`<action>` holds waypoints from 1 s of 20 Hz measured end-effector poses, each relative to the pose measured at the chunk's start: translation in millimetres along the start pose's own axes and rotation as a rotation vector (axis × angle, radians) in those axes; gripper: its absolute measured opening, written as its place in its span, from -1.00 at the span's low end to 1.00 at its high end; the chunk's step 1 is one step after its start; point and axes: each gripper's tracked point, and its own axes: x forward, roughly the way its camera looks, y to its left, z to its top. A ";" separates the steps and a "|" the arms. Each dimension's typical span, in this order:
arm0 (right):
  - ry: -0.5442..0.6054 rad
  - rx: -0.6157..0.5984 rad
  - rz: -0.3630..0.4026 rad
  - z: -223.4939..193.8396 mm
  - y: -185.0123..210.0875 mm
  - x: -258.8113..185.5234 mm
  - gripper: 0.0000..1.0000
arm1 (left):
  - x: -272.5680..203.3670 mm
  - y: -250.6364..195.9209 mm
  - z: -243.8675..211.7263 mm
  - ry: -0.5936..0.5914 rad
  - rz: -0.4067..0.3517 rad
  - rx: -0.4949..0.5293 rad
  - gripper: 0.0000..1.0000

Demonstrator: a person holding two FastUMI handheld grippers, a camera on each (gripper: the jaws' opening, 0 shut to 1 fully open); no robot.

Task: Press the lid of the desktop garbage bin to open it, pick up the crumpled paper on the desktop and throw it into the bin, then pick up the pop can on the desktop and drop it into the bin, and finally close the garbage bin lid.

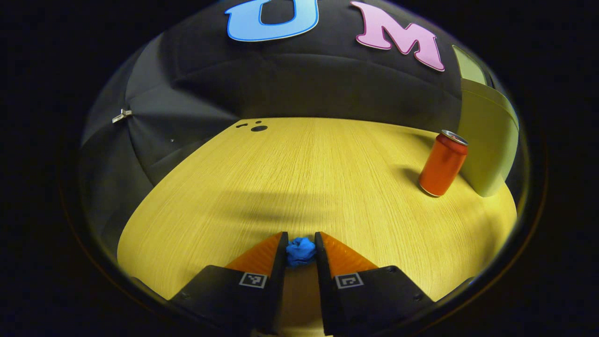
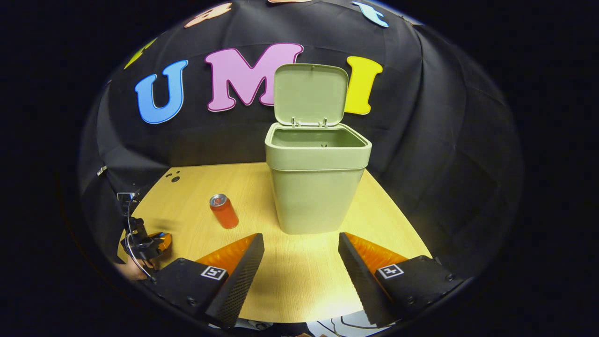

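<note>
A small blue crumpled paper (image 1: 300,251) sits between the fingertips of my left gripper (image 1: 301,244), which is shut on it just above the wooden desktop (image 1: 299,178). An orange pop can (image 1: 442,163) stands upright at the right, close beside the pale green bin (image 1: 487,135). In the right gripper view the bin (image 2: 316,187) stands in the middle of the table with its lid (image 2: 310,94) raised upright. The can (image 2: 224,211) stands to its left. My right gripper (image 2: 300,243) hangs open in front of the bin, holding nothing. The left gripper (image 2: 149,244) appears far left there.
The desktop (image 2: 299,276) ends at a black cloth wall behind and at both sides. Small dark holes (image 1: 255,127) mark the table's far left corner. A hand (image 2: 132,270) holds the left gripper at the table's left edge.
</note>
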 end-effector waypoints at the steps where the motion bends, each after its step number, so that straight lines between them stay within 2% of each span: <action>1: -0.003 0.000 0.004 0.1 2.2 -3.2 0.99 | -1.8 1.0 -0.6 0.005 -0.006 -0.013 -0.22; 8: -0.067 -0.030 0.038 7.8 1.9 -10.0 0.96 | -24.4 5.3 19.3 -0.019 0.010 -0.077 -0.40; 10: -0.064 -0.030 0.050 3.2 -5.1 -4.9 0.97 | -37.6 2.0 37.0 -0.044 0.007 -0.087 -0.33; 15: -0.055 -0.010 0.093 1.4 -31.7 16.8 0.97 | -81.0 -28.1 106.2 -0.148 -0.002 -0.090 -0.33; 17: -0.063 -0.012 0.112 5.2 -45.9 26.8 0.97 | -100.3 -50.2 139.2 -0.196 -0.016 -0.072 -0.41; 19: -0.068 -0.009 0.131 7.3 -59.0 35.4 0.97 | -117.9 -79.5 176.6 -0.254 -0.045 -0.060 -0.37; 20: -0.068 -0.008 0.139 8.1 -64.9 41.3 0.96 | -124.8 -98.8 196.5 -0.283 -0.069 -0.059 -0.41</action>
